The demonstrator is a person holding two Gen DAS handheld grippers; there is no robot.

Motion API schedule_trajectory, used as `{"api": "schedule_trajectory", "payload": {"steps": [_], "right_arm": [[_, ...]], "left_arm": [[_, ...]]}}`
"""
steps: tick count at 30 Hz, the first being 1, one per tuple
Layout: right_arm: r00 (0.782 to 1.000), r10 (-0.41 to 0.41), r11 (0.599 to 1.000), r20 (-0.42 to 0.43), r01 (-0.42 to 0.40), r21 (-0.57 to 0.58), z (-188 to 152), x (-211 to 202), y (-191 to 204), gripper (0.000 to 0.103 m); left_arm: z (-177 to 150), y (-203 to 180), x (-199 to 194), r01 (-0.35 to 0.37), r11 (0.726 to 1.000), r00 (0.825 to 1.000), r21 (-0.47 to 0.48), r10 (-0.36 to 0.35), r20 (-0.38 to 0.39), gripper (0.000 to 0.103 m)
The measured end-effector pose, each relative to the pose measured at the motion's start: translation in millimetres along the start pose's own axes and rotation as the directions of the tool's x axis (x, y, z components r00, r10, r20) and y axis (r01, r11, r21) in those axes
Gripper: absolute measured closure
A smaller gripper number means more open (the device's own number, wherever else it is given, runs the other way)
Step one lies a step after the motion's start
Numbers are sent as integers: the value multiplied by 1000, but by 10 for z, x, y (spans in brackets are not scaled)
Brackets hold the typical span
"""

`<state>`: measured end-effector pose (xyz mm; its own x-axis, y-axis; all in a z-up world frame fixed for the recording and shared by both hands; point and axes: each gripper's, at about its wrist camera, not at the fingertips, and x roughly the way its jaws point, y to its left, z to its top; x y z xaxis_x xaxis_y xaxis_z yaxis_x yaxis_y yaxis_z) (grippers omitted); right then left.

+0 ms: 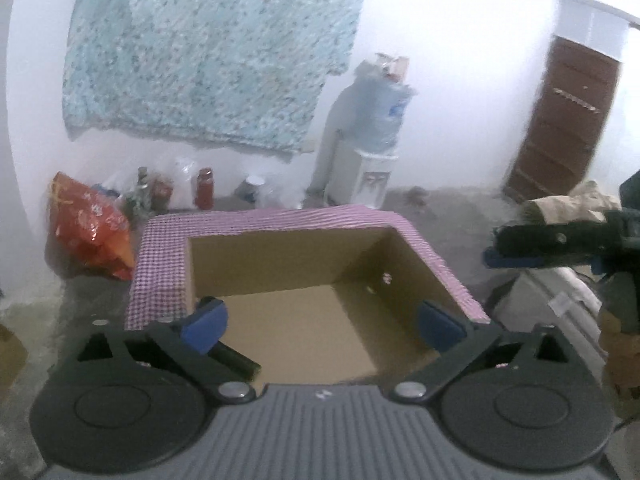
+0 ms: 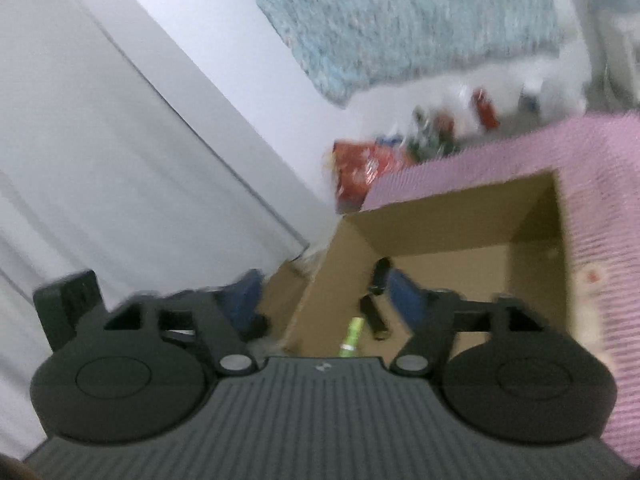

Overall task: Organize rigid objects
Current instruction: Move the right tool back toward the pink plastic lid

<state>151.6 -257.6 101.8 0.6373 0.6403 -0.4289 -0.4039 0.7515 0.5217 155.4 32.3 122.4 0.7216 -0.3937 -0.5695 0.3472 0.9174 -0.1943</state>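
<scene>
Box: open cardboard box (image 1: 304,264) with a pink checked rim, on the grey floor, directly ahead of the left gripper; seen tilted and blurred from the right wrist (image 2: 460,220).
Box contents, left view: bare cardboard bottom over most of the visible area; one dark stick-like object (image 1: 236,356) lying at the near left corner, just behind the left blue pad.
Box contents, right view: a green cylindrical item (image 2: 352,336) and two or three dark, elongated pieces (image 2: 374,312) lying near the front wall; exact kind too blurred to tell.
Left gripper (image 1: 322,324): jaws spread wide, nothing between the blue pads, hovering above the box opening.
Right gripper (image 2: 326,300): jaws apart, nothing held; aimed across the box's near corner. Also visible from the left wrist as a dark shape at the right (image 1: 560,240), jaw state unreadable there.
Done so far, judged: a few rigid items already inside the box.
Left to do, judged: unclear; further loose items not identifiable in either view.
Surroundings: orange bag (image 1: 92,224), jars (image 1: 204,188) along the wall, water dispenser (image 1: 368,136), patterned cloth (image 1: 208,48) on the wall, brown door (image 1: 568,120); all well apart from the box or behind it.
Stage, judged: both grippers free, likely between one placement and the next pick.
</scene>
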Motion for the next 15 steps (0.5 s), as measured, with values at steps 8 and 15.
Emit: {"api": "schedule_trajectory", "payload": {"steps": [8, 15], "right_arm": [[950, -309, 920, 47, 311, -236, -836, -471, 121, 1], [858, -507, 794, 82, 502, -344, -1471, -197, 77, 1]], "left_arm": [[-747, -363, -31, 10, 1000, 999, 11, -10, -50, 0], [-1251, -461, 88, 113, 991, 989, -70, -119, -85, 0]]}}
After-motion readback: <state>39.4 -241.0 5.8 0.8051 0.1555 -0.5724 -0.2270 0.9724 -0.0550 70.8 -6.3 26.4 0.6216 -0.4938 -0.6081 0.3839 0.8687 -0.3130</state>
